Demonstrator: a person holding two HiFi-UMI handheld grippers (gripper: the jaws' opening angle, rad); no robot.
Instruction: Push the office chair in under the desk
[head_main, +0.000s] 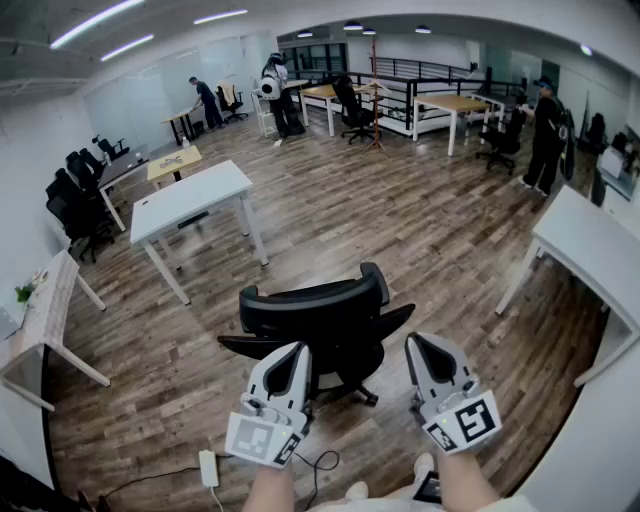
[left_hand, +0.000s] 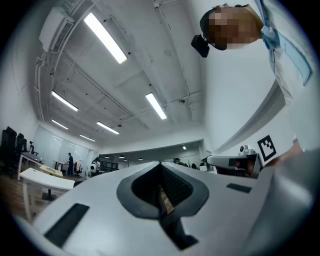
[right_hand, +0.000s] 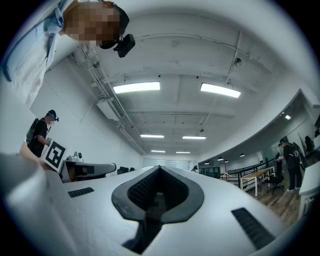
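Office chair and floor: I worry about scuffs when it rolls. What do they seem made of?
Office chair: matte black, seemingly a plastic frame with a fabric or mesh back; the weave is too small to tell. Floor: wood-look planks with grain and seams, slight sheen; real wood or laminate, I cannot tell.

The head view looks steeply down from above onto the wooden floor (head_main: 400, 220), with the office chair (head_main: 320, 310) close in front and the left hand-held gripper (head_main: 289, 352) and right hand-held gripper (head_main: 424, 346) at its bottom edge. Each gripper view sits just behind its own jaws, tilted up toward the ceiling lights (left_hand: 105, 37). Each catches the other hand-held gripper at its side.
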